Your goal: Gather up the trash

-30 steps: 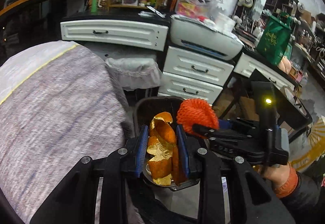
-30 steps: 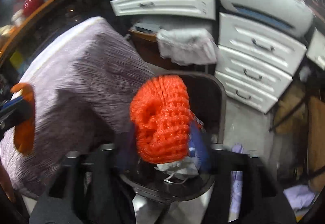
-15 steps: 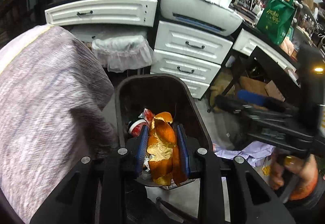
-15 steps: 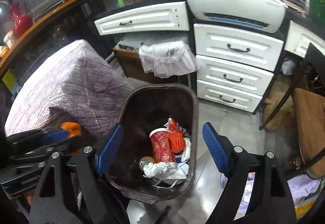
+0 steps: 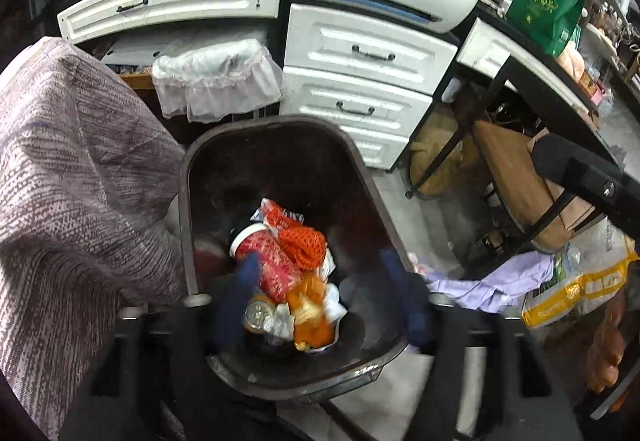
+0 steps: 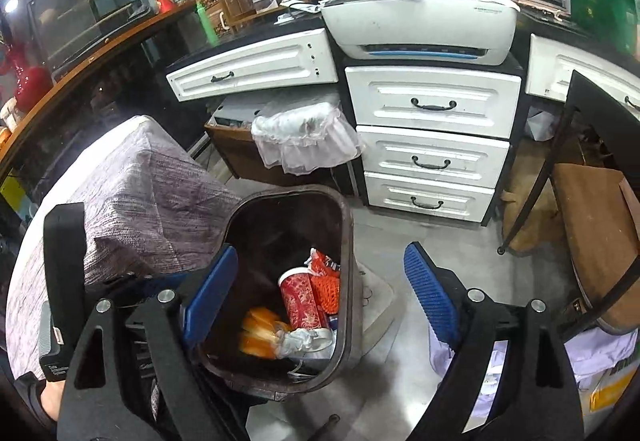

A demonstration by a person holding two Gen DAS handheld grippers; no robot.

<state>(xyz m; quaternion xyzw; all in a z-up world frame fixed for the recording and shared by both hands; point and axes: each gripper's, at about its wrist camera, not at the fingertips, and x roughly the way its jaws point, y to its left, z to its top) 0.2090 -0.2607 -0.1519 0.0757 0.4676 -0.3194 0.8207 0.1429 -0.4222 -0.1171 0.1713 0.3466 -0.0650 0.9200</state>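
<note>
Orange peel point(image 5: 310, 315) is lying in the dark trash bin point(image 5: 280, 381), among a red paper cup point(image 5: 268, 265) and orange netting point(image 5: 305, 244).

Only the right wrist view is showing crisp blue pads; the left view's are blurring. Left gripper point(image 5: 326, 305) is opening, jaws spread, pinching nothing; right gripper point(image 6: 320, 301) is opening too, wide and empty, over the bin.
</note>
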